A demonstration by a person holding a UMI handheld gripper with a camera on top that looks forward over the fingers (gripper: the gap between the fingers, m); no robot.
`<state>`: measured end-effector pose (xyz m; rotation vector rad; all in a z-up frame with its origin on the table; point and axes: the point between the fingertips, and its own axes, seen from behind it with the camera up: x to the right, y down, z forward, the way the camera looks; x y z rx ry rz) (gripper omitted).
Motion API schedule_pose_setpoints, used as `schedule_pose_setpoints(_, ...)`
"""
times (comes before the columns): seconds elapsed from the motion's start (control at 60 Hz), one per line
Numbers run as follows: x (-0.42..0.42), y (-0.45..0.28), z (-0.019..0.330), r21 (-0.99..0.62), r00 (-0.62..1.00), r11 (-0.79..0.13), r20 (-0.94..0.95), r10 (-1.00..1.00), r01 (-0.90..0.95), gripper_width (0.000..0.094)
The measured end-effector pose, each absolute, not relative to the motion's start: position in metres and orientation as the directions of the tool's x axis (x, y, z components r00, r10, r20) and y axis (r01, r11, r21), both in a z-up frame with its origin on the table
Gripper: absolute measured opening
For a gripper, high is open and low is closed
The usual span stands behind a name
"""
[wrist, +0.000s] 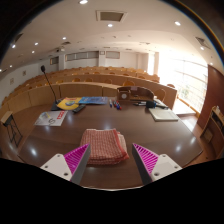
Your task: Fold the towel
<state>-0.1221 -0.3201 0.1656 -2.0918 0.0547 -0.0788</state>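
Note:
A pink-and-white checked towel (104,144) lies folded in a small rectangle on the dark brown table (110,118), just ahead of my fingers and between their lines. My gripper (111,158) is open and empty. The magenta pads (76,157) stand wide apart at either side of the towel's near edge, without touching it.
Farther back on the table lie a yellow and blue item (70,103), a white sheet (50,118), a dark box with clutter (136,96) and a white paper (163,114). Rows of wooden lecture-hall seats (100,78) rise behind. Bright windows (185,75) are to the right.

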Motion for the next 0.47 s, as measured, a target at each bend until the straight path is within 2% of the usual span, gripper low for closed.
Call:
schedule_pose_setpoints(0.217,-0.154,-0.408,0.187,-0.867,0.997,-0.498,0.054,-0.056,0.019,0.0849)
schedule_pose_setpoints(0.467,-0.170,-0.458,0.196,-0.872,0.998,-0.488,0.058,-0.037,0.032,0.0848)
